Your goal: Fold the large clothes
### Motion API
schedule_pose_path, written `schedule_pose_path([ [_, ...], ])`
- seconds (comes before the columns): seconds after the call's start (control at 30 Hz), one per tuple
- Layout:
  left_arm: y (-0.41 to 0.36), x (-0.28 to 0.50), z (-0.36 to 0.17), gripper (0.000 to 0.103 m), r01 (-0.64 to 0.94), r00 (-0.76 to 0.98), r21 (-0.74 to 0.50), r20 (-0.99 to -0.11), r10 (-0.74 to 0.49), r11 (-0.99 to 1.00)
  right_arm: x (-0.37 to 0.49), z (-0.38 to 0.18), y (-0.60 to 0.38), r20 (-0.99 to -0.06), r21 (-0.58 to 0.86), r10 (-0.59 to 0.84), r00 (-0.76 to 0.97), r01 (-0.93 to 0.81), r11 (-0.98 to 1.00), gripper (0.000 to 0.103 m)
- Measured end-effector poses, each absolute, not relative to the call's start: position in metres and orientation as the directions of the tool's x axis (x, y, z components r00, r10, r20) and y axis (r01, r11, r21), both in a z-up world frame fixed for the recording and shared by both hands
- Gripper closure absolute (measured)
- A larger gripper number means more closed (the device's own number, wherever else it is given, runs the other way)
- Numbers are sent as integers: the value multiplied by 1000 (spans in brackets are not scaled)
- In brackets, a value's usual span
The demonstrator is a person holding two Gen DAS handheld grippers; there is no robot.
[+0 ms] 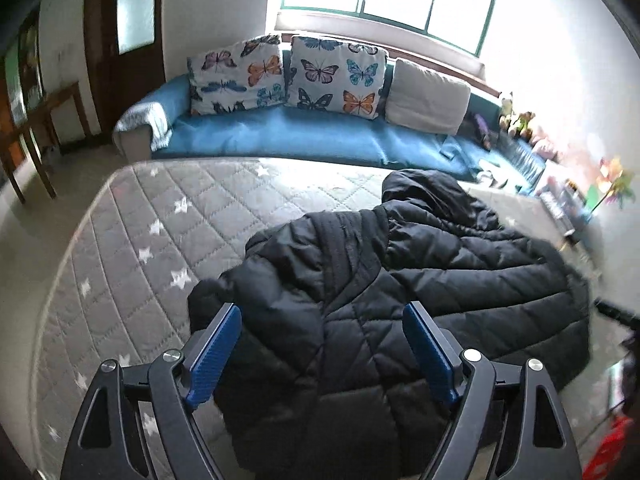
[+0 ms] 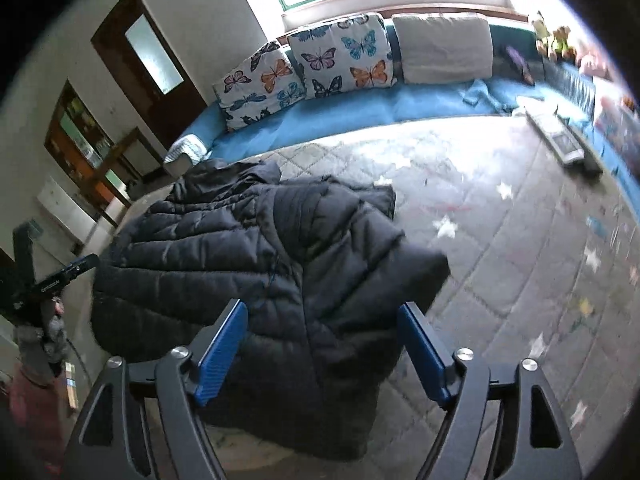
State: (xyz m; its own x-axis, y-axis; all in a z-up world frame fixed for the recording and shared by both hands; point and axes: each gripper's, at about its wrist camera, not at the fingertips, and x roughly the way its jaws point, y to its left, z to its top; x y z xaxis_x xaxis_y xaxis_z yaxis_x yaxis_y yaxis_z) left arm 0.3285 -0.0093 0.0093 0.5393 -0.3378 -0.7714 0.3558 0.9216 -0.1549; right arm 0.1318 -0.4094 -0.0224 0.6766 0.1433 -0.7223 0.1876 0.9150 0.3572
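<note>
A black quilted puffer jacket (image 1: 360,300) lies on a grey quilted mattress with white stars (image 1: 160,220), its sleeves folded over the body and its hood toward the sofa. In the left wrist view my left gripper (image 1: 322,316) hovers above the jacket's near part, jaws wide apart, nothing between the blue pads. The right wrist view shows the same jacket (image 2: 248,272) on the mattress (image 2: 500,240). My right gripper (image 2: 322,314) hangs over its near edge, also open and empty. The other gripper's black body (image 2: 60,280) shows at the left edge.
A blue sofa (image 1: 300,136) with two butterfly cushions (image 1: 336,76) and a beige cushion (image 1: 428,96) runs along the mattress's far side under a bright window. A dark door and wooden table (image 1: 36,128) stand at left. Toys and clutter (image 1: 568,192) line the right.
</note>
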Motion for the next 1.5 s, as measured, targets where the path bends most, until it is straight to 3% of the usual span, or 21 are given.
schedule_pose_path([
  [0.3,49,325,-5,12,281,441,-387,-761,-476,878,129,-58,-418,-721,510,291,629,196,838,6],
  [0.5,59,327,-24,11,261,393,-416,-778,-490,871,141,-79,-415,-723,565,366,586,196,802,0],
  [0.77,69,343,-50,10,207,349,-502,-764,-543,840,156,-93,-416,-701,632,444,558,199,749,0],
  [1.3,72,349,-68,8,153,297,-593,-735,-609,791,156,-91,-422,-709,630,446,546,207,748,0],
  [1.5,92,341,-53,8,127,379,-585,-718,-584,801,154,-70,-417,-756,509,310,577,218,833,0],
])
